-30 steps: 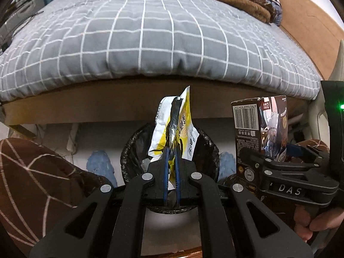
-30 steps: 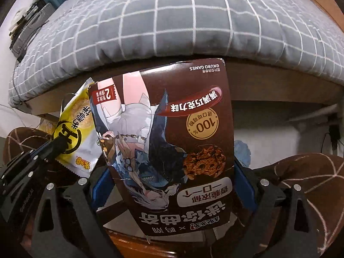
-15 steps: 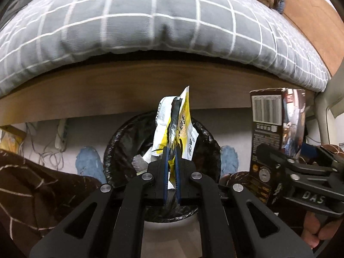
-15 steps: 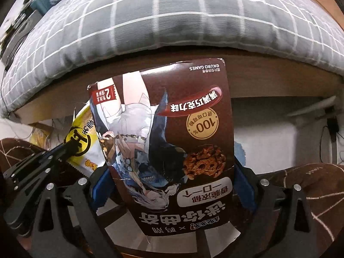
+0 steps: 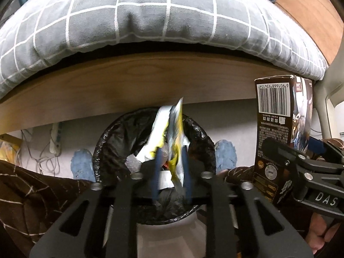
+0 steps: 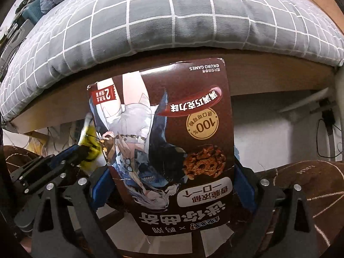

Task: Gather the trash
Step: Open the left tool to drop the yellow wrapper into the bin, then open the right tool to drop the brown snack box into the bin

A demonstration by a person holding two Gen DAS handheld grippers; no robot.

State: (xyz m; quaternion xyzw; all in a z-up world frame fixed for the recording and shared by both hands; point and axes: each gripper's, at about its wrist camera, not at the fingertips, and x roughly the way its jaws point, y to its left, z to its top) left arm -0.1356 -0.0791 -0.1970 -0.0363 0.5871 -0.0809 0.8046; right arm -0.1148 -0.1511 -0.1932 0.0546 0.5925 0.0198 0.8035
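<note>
A bed filled the view: a grey duvet with a white grid bulged over a wooden bed frame. Beneath it, a pale floor showed, with a white power strip and tangled cables.

Black left tongs with blue pads, silver screws, right tongs marked "DAS"

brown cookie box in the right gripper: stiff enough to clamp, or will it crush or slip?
The cookie box likely holds: its faces look flat and uncrushed between the right gripper fingers. Probably light, perhaps empty, being trash. Its printed surface looks smooth, so it might slip if loosened.
</note>
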